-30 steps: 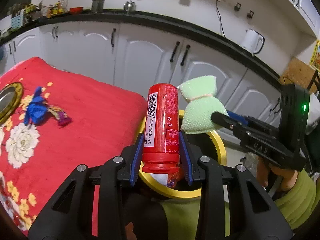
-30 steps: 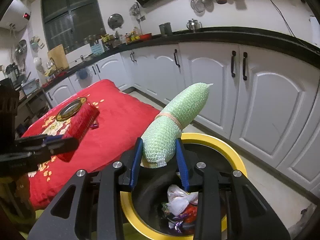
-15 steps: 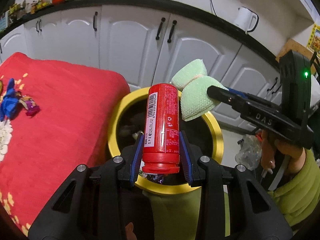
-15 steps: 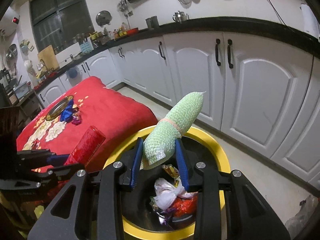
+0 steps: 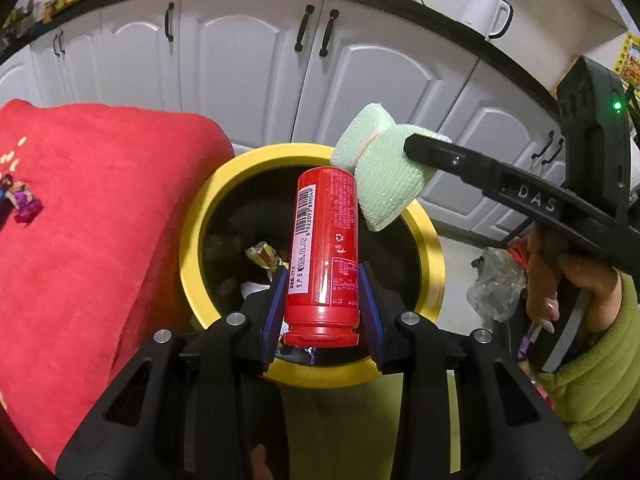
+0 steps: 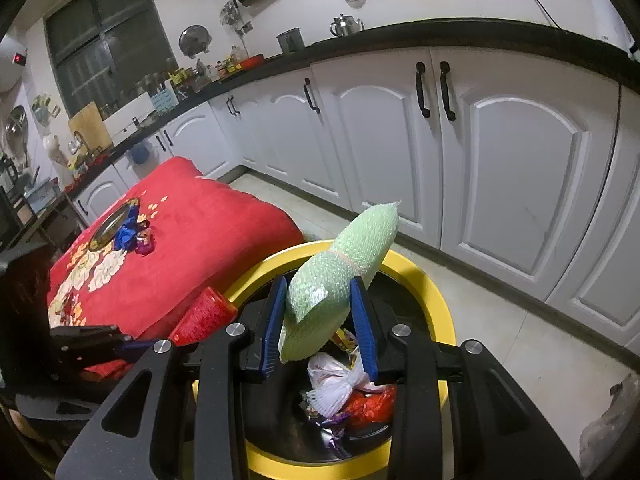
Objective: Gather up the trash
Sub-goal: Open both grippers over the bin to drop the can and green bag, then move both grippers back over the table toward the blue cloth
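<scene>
The left gripper (image 5: 323, 292) is clamped on a red plastic bottle (image 5: 325, 240), its blue pads pressing the bottle's sides just above the cap, the bottle tilted over the mouth of the bin (image 5: 434, 264); the bin's yellow rim rings a black interior, and that bin serves as the landmark here. Above the bin's far-right rim, the right gripper (image 6: 320, 320) is clamped on a pale green foam net roll (image 6: 340, 276), which is cinched by a rubber band and leans up and away from the jaws; in the left wrist view the same roll (image 5: 384, 184) hangs beside the bottle's base end, the two close, though whether they touch I cannot tell. A hand (image 5: 568, 280) in a green fleece sleeve (image 5: 600, 368) grips the right tool's handle to the right of the bin. Inside the bin lie crumpled wrappers (image 6: 344, 384), white, red and purple; left of the bin, touching or nearly touching its rim, sits a table draped in a red floral cloth (image 6: 200, 240), with blue and purple candy wrappers (image 6: 134, 234) and a round gold-rimmed dish (image 6: 108, 226) on its far part. Beyond the bin runs pale tiled floor (image 6: 520, 344); behind it white cabinets (image 6: 520, 160) with black handles under a black countertop (image 6: 440, 30); a white kettle (image 5: 486, 14) stands on that counter; pots, jars and a dark window (image 6: 108, 44) lie farthest away.
</scene>
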